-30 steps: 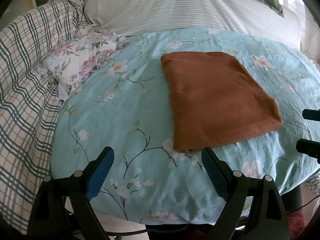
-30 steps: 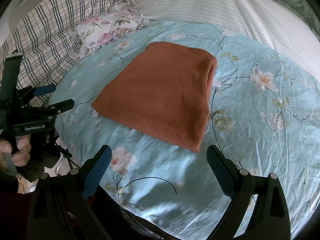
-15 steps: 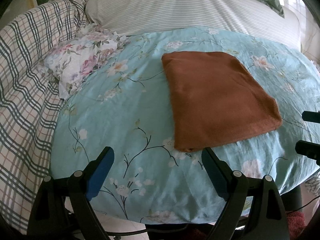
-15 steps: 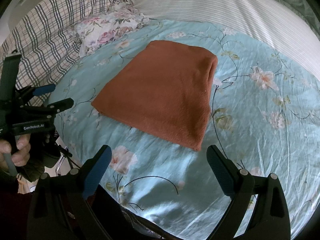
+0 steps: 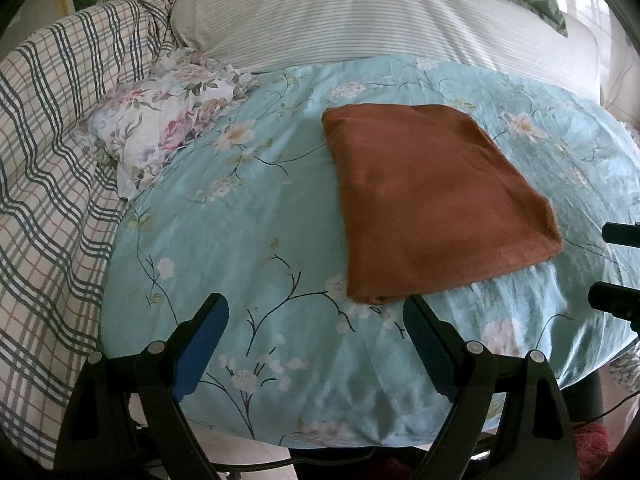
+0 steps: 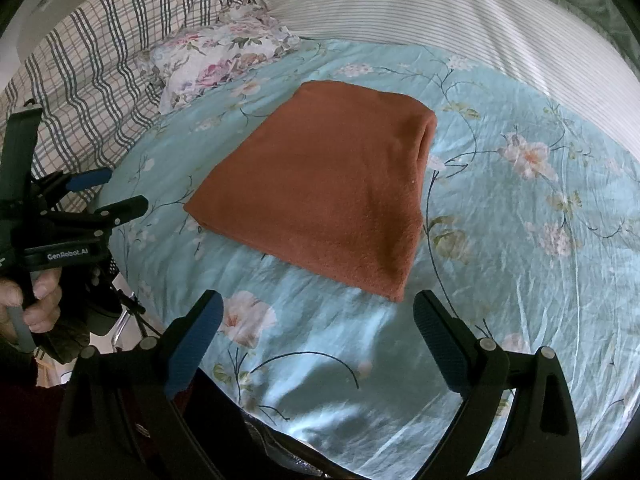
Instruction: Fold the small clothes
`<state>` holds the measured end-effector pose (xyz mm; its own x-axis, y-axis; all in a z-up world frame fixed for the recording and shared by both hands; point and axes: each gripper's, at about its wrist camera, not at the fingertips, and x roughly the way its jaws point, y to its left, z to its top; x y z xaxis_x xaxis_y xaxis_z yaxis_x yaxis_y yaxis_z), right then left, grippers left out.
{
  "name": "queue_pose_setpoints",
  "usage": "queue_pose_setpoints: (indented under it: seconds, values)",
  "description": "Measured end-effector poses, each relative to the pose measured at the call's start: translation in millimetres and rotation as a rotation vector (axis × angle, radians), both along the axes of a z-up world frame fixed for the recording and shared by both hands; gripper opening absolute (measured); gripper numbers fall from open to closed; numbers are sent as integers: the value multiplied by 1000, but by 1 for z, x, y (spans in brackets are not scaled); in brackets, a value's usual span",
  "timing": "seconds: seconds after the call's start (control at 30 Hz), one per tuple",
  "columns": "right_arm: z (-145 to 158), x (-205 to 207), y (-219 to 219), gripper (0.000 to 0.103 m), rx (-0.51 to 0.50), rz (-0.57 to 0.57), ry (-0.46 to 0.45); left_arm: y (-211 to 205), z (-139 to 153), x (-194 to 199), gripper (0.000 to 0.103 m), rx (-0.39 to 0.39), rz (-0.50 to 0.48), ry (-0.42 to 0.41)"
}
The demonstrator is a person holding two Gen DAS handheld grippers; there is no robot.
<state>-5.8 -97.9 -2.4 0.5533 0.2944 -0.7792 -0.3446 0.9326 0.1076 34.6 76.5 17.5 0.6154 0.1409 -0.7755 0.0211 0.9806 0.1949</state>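
Left hand-held gripper (image 5: 316, 320), right hand-held gripper (image 6: 318, 314): jaws spread wide, empty, held back at near bed edge, clear of work. Rust-brown cloth (image 6: 324, 188): folded flat rectangle, centred on floral bedspread (image 6: 500, 240), apparently fold complete. Floral garment (image 5: 160, 116) bunched beside plaid bedding, likely awaiting folding.

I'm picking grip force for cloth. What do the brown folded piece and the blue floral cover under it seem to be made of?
The brown folded cloth looks like fleece or terry: matte, fuzzy nap, thick soft rounded fold edge. The blue floral cover looks like thin, smooth woven fabric, perhaps cotton sateen or polyester: slight sheen and fine sharp wrinkles. Neither fibre can be confirmed by sight. The left gripper and the right gripper are both open, touching neither.
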Motion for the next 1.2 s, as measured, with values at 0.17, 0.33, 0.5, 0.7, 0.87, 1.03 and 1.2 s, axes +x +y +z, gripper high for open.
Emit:
queue_pose_setpoints:
  seconds: [0.17,0.33,0.5,0.7,0.87,1.03,1.2]
  values:
    - [0,0,0,96,0,0,0,-1,0,0,90,0,0,0]
    - [0,1,-1,96,2,1,0,-3,0,1,90,2,-2,-1]
    - [1,4,-4,96,5,4,0,-3,1,3,90,3,-9,-4]
    - [2,6,-4,96,5,4,-1,-5,2,7,90,8,-25,-11]
    - [4,13,-8,96,11,8,-1,-5,2,9,90,4,-30,-10]
    - [5,15,-8,96,10,8,3,-5,2,12,90,4,-30,-5]
    - [3,17,-8,96,8,5,6,-5,1,14,90,6,-33,-3]
